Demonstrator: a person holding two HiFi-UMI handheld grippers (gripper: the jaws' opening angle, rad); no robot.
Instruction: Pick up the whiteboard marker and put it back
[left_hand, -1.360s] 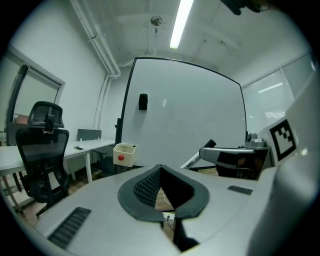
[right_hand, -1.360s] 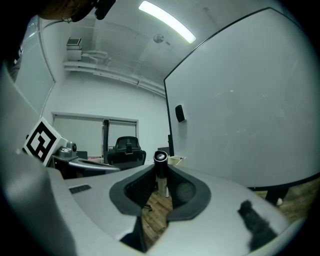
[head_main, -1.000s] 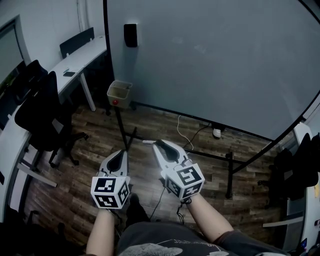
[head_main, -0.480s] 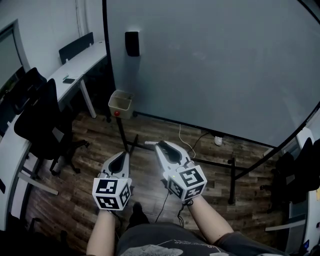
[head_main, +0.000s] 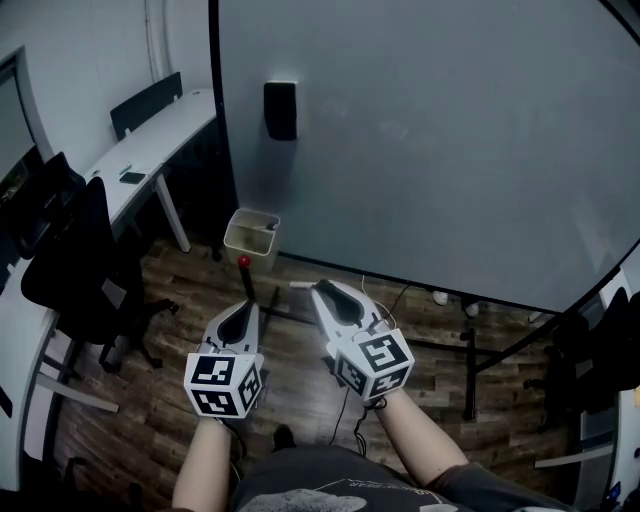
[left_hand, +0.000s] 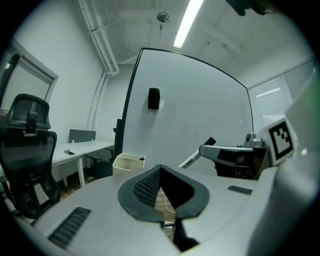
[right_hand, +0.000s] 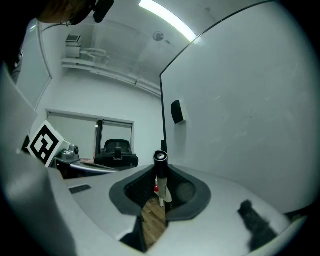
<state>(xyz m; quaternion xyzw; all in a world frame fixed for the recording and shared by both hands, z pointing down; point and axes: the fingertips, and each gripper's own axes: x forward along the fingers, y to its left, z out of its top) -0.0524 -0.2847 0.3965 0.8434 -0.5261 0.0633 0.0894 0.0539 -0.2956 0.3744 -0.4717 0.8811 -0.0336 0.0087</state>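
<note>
The whiteboard marker, white with a black cap, is pinched crosswise between my right gripper's pads. In the head view the marker pokes out to the left of the right gripper; from the left gripper view I see it slanting out of the right gripper's tip. My left gripper is held beside it, its jaws together with nothing in them. Ahead stands the large whiteboard with a black box stuck near its left edge.
A beige bin and a red knob sit at the board's lower left corner. The board's black stand legs and cables cross the wood floor. A white desk and black office chairs stand to the left.
Both grippers have come closer to the whiteboard; the black box and the bin now sit further right and nearer. The marker stays in the right gripper.
</note>
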